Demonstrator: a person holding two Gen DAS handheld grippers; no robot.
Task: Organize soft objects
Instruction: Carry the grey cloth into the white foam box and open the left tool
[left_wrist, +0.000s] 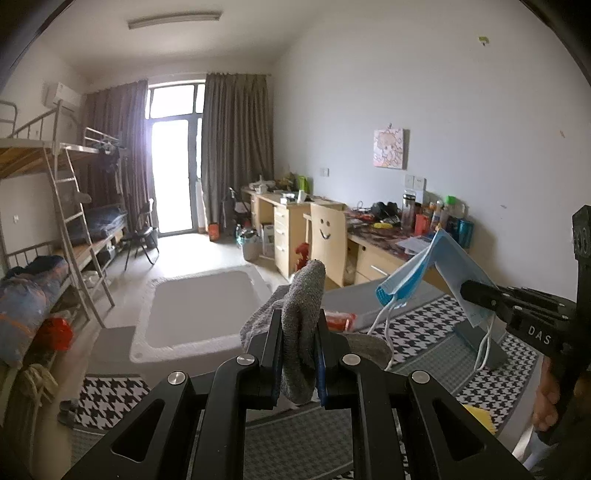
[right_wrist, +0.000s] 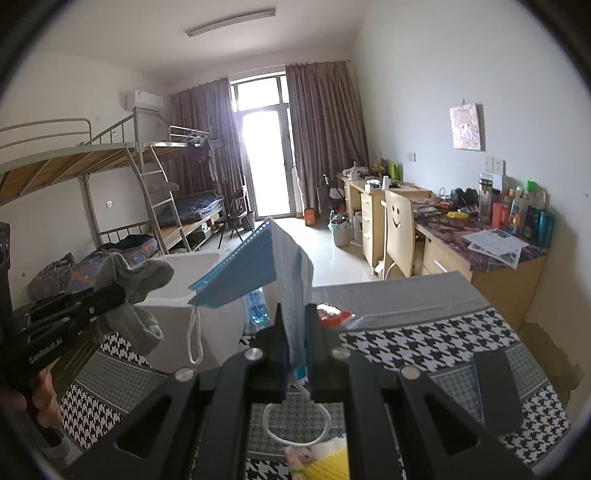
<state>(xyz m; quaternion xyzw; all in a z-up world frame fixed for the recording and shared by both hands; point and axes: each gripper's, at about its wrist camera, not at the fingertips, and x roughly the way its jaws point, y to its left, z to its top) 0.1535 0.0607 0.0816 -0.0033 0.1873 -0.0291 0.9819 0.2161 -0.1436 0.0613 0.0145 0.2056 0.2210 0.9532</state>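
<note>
Left wrist: fingers (left_wrist: 297, 339) clamp grey sock (left_wrist: 303, 314); right fingers (right_wrist: 295, 332) clamp blue mask (right_wrist: 258, 266) above houndstooth table (right_wrist: 424, 343), dorm room.

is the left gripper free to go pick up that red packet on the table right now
Probably not. The left gripper is shut on a grey sock, so its jaws are taken. The red packet lies in the open on the table; nothing blocks the way.
</note>
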